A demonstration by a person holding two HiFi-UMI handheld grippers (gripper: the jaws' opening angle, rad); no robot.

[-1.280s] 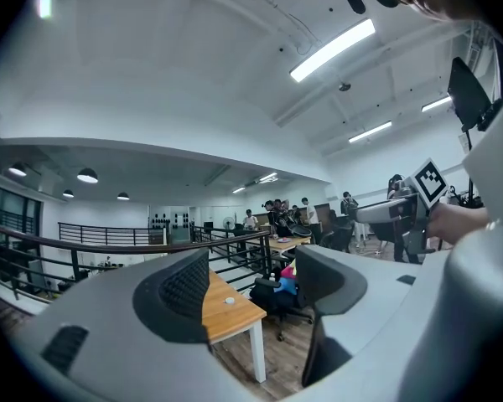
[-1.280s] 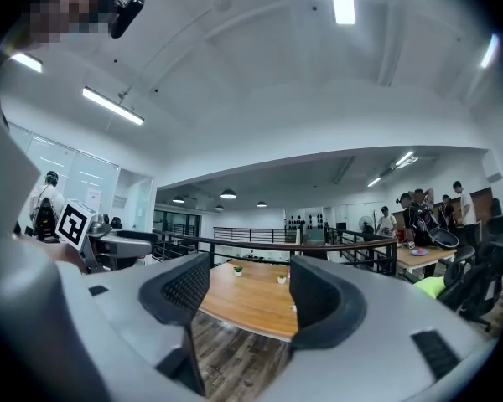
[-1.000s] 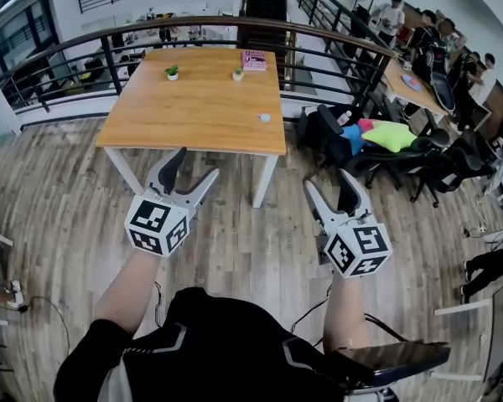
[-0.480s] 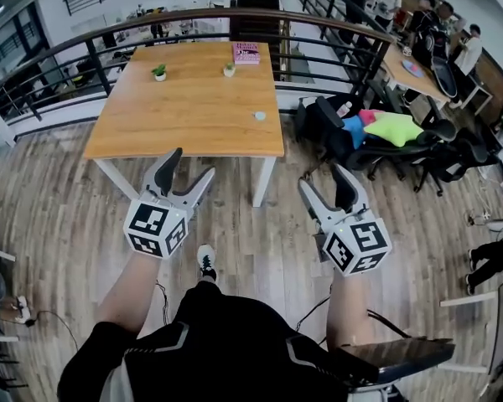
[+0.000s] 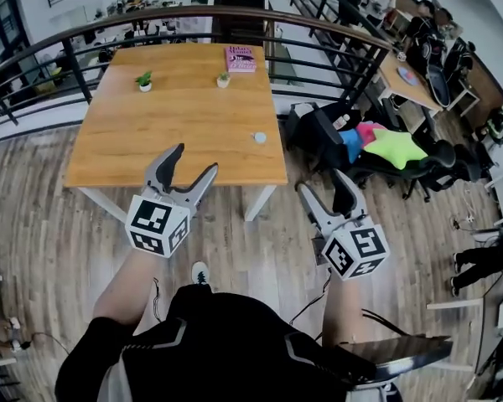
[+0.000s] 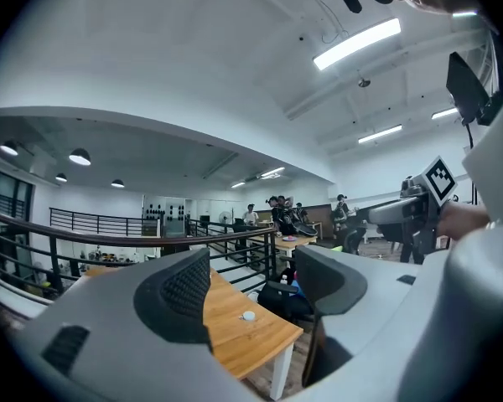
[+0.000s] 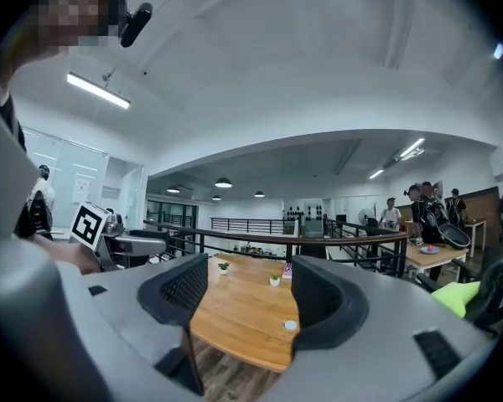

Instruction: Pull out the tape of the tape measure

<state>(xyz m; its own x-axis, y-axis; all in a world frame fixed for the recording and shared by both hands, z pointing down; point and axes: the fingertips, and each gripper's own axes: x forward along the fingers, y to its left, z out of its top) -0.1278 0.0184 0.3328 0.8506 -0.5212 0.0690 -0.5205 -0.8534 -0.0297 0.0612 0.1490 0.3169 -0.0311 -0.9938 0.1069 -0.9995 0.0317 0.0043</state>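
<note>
A small round white object, probably the tape measure, lies near the right edge of the wooden table. It also shows as a white disc in the left gripper view and as a white disc in the right gripper view. My left gripper hangs open over the table's near edge, short of the disc. My right gripper stands open over the floor, right of the table's near corner. Neither gripper holds anything or touches the table.
Two small potted plants and a pink book sit at the table's far end. A black railing runs behind it. Office chairs with bright cushions crowd the right side, with people beyond them.
The person has stepped forward, so the table is nearer and the left gripper now overlaps its near edge. Both grippers stay open and empty.
</note>
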